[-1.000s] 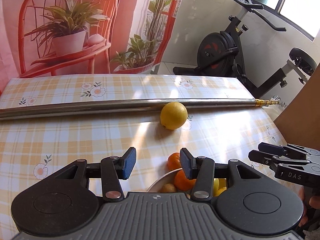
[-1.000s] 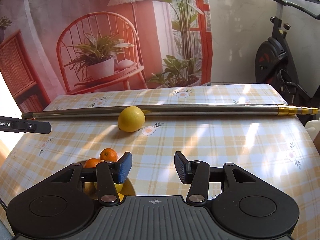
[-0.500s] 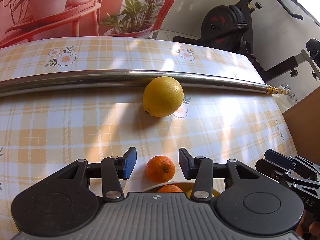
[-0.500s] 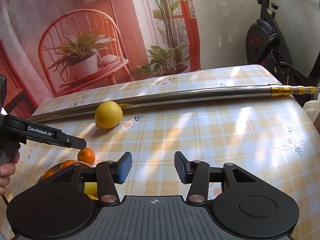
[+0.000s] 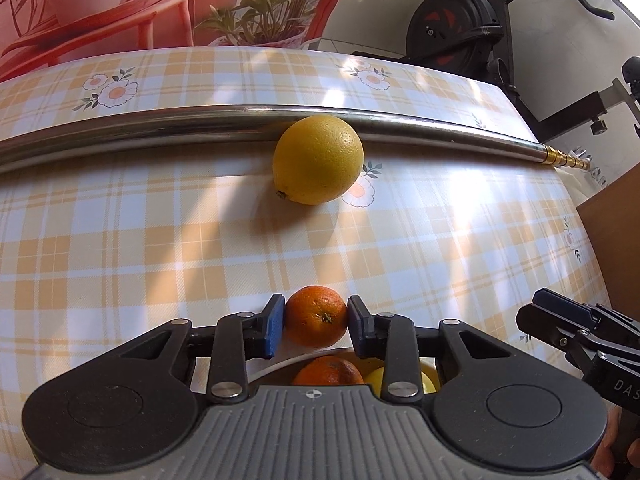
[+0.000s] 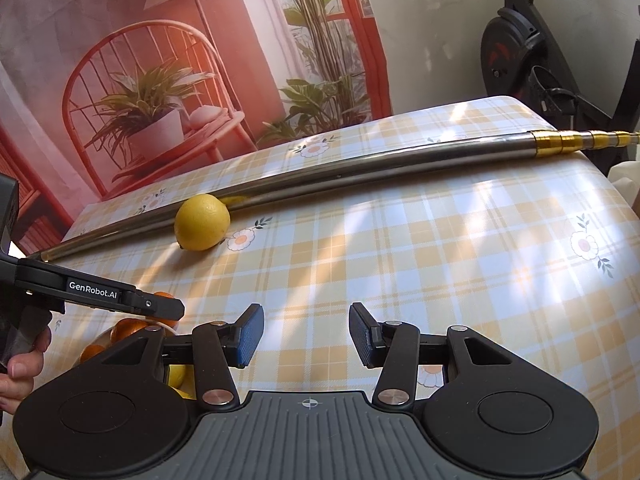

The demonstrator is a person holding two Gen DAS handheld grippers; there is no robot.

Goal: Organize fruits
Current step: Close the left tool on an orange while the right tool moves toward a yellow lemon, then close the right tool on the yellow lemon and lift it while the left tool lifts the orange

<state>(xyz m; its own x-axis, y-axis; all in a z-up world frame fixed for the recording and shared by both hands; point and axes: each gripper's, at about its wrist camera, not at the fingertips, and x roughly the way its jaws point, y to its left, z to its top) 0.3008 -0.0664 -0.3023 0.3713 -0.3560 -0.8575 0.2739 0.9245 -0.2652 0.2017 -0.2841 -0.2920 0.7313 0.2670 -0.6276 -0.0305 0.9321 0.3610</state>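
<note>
Left tool (image 5: 316, 322): jaws have just been closing, pads now pressing both sides of the small round orange mandarin (image 5: 317, 320) at 12 o'clock, beyond the white fruit bowl (image 5: 280, 364). Right tool (image 6: 306, 336) narrow, empty (nearer nothing). Large yellow lemon (image 5: 318, 160) farther at 12, touching the steel pole (image 5: 120, 130) on the table (image 5: 120, 240).

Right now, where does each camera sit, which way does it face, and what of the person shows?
Left wrist: on the left gripper, angled steeply down; pads closed on a mandarin beyond the bowl; right gripper at right.
Right wrist: on the right gripper, jaws open over bare tablecloth; left hand at left.
Shared: lemon against the metal pole.
</note>
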